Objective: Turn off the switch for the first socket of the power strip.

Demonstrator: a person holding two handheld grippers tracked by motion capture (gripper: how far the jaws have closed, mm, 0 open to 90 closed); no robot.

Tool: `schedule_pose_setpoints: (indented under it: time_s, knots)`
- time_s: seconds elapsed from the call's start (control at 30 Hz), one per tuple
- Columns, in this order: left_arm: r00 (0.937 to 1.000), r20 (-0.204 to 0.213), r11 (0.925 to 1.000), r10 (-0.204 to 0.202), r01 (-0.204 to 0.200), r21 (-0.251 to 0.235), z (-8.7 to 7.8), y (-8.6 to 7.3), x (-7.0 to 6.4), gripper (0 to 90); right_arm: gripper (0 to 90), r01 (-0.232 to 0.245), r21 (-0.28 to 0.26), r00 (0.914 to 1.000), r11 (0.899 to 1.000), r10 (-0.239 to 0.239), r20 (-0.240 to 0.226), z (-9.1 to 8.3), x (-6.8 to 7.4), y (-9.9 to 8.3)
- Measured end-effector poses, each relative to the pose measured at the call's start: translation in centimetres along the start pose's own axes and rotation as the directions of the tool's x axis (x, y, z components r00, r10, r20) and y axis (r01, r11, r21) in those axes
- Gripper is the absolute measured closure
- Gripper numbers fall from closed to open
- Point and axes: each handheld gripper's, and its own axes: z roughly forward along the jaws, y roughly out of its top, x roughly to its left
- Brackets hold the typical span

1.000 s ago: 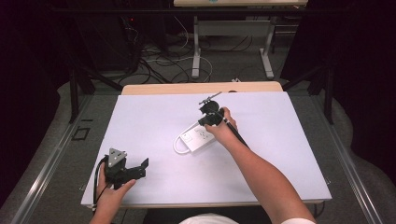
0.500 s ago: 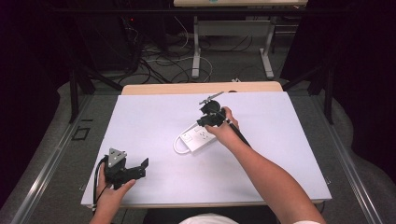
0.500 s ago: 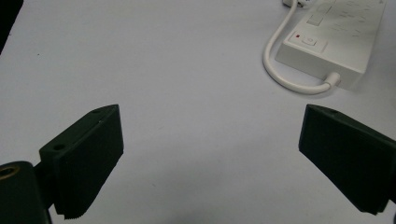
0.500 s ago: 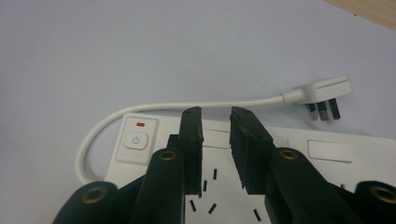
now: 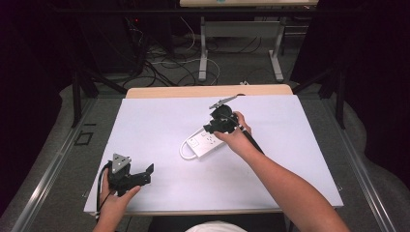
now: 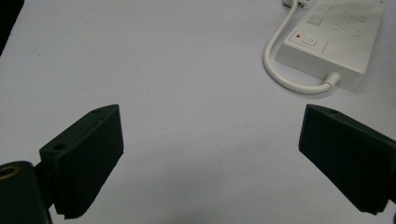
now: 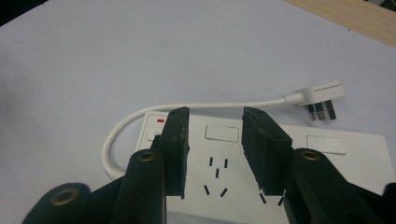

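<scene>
I hold my right gripper point(image 7: 215, 149), jaws parted, above the white plastic power strip point(image 7: 322, 172) to reach it, while my left gripper point(image 6: 210, 158) waits released.

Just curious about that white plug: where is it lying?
In the right gripper view the plug lies on the white table, just beyond the power strip, at its cord's far end.

A power strip point(image 5: 208, 142) is laid near the middle of the surface point(image 5: 290, 164); its cord point(image 7: 140, 116) is looped off its left end, and its plug point(image 7: 322, 100) is laid behind it; the right gripper point(image 5: 217, 126) is held over it; the left gripper point(image 5: 138, 176) is kept at the near left corner, well apart.
</scene>
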Motion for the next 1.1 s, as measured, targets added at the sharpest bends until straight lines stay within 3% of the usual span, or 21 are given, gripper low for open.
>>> schedule_pose_setpoints:
  time_s: [0.07,0.27,0.7,1.1]
  knots:
    - [1.0000,0.000,1.0000,-0.001,0.001,0.000,0.0,0.0,0.0,6.4,59.0,0.000,-0.021,1.0000,1.000,0.000,-0.006,-0.2,0.0,-0.1]
    - [1.0000,-0.001,1.0000,-0.001,0.001,-0.001,0.0,0.0,0.0,6.4,52.1,0.004,-0.017,1.0000,1.000,-0.004,0.005,-1.3,0.1,-0.4]
    - [1.0000,-0.002,1.0000,-0.003,0.003,0.000,0.0,0.0,0.0,6.4,37.5,0.052,-0.074,0.9986,0.996,-0.051,0.016,-3.6,0.5,-1.5]
    - [1.0000,-0.004,1.0000,-0.004,0.004,0.001,0.0,0.0,0.0,6.4,33.3,0.091,-0.086,0.9958,0.992,-0.091,0.008,-5.7,1.3,-3.1]
